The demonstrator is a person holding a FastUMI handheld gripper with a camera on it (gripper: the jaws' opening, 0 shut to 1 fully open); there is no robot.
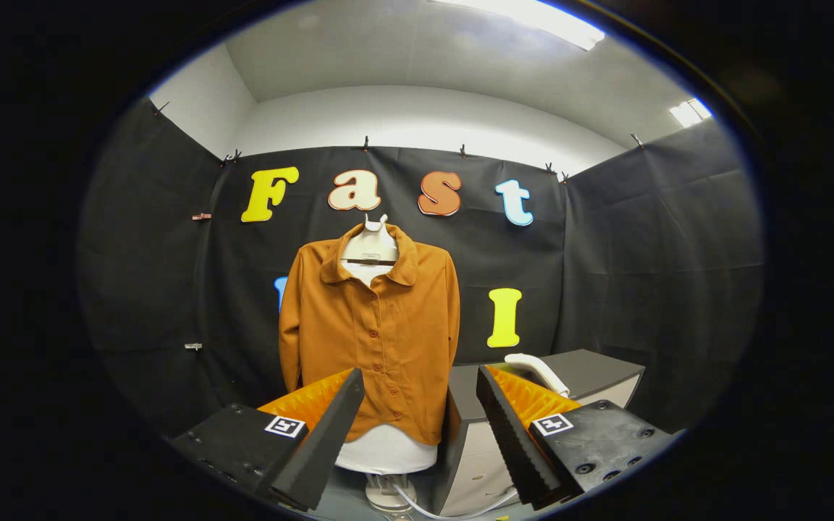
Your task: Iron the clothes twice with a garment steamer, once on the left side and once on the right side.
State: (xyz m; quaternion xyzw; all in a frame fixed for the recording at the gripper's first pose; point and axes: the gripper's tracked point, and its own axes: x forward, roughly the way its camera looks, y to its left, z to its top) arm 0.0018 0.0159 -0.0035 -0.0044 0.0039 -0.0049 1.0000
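Nothing's between your gripper (420, 434) fingers, spread wide, so grab the steamer handle (537, 371) right of the shirt (373, 333) squarely or it slips.

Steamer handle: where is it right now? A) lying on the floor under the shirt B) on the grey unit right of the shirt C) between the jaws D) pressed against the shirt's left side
B: the steamer handle rests on top of the grey unit beside the shirt, beyond the open gripper, whose jaws hold nothing.
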